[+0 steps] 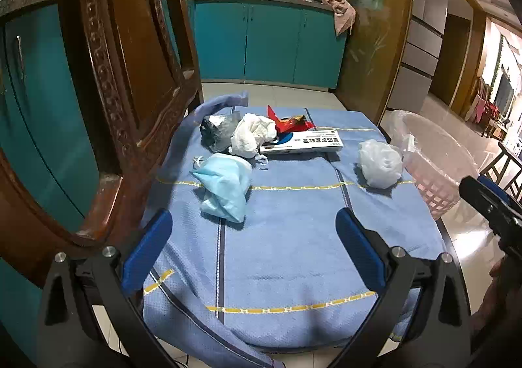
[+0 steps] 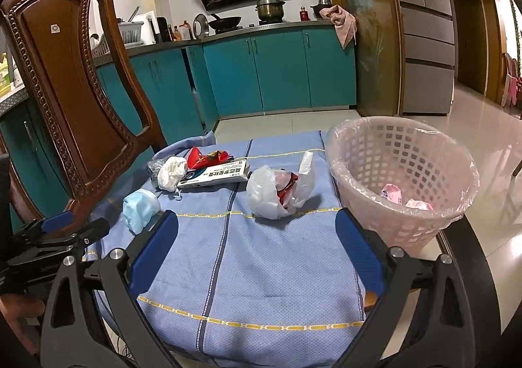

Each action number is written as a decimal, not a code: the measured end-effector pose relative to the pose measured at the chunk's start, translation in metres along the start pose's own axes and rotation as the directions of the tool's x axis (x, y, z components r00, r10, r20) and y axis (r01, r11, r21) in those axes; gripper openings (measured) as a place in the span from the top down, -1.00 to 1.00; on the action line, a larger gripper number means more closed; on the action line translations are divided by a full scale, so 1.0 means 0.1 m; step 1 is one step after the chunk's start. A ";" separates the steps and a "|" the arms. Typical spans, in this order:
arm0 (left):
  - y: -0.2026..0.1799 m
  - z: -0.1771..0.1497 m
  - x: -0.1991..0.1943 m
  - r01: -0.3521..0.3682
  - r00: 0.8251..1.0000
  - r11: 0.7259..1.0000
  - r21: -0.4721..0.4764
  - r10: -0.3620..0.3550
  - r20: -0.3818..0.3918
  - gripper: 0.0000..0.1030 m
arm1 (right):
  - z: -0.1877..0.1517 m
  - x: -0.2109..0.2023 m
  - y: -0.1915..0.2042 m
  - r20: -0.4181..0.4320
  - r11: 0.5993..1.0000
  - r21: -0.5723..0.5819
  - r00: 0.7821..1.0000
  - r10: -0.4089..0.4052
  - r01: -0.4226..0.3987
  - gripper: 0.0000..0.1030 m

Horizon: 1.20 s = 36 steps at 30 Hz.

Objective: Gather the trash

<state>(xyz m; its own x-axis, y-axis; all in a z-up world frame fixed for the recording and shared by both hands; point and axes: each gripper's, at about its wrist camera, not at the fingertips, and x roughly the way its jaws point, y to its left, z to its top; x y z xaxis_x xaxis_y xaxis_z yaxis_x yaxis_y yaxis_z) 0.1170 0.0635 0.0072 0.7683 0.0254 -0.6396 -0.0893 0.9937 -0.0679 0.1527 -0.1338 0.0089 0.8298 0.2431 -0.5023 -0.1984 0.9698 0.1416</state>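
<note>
Trash lies on a blue cloth (image 1: pixel 277 237) (image 2: pixel 261 253). A crumpled light-blue mask (image 1: pixel 225 185) (image 2: pixel 140 206) sits nearest the left. Behind it are a white tissue wad (image 1: pixel 251 134) (image 2: pixel 171 173), a grey foil bag (image 1: pixel 215 131), a red wrapper (image 1: pixel 288 121) (image 2: pixel 208 157) and a flat white box (image 1: pixel 305 142) (image 2: pixel 215 177). A white plastic bag (image 1: pixel 380 165) (image 2: pixel 277 193) with red inside lies next to the pink lined basket (image 1: pixel 434 165) (image 2: pixel 401 172). My left gripper (image 1: pixel 254 247) is open, short of the mask. My right gripper (image 2: pixel 257 247) is open, just short of the plastic bag.
A carved wooden chair (image 1: pixel 124 90) (image 2: pixel 75 90) stands close at the left of the cloth. The basket holds a few pink scraps (image 2: pixel 391 193). Teal kitchen cabinets (image 2: pixel 277 71) and a fridge (image 2: pixel 424 25) stand beyond a tiled floor.
</note>
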 end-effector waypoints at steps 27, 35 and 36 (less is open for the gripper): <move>0.09 0.36 0.63 0.084 0.992 0.996 -0.004 -0.084 -0.099 0.83 | 0.25 1.44 -0.02 -0.239 0.994 -0.075 0.967 -0.092 0.076 -0.56; -0.23 0.23 -0.14 0.173 0.983 0.984 0.033 -0.174 0.063 0.84 | 0.23 1.47 -0.02 -0.291 0.998 -0.059 0.957 -0.021 0.004 0.55; -0.25 0.21 -0.14 0.171 0.983 0.985 0.034 -0.172 0.058 0.83 | 0.25 1.34 0.02 -0.276 0.998 -0.063 0.961 -0.005 -0.013 0.56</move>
<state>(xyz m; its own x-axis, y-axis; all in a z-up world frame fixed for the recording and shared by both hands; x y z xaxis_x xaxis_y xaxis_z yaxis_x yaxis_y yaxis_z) 0.1225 0.0403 0.0340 0.8077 -0.1400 -0.5727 0.0648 0.9866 -0.1497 0.2770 -0.0994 -0.0368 0.6549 0.2339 -0.7186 -0.2420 0.9657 0.0938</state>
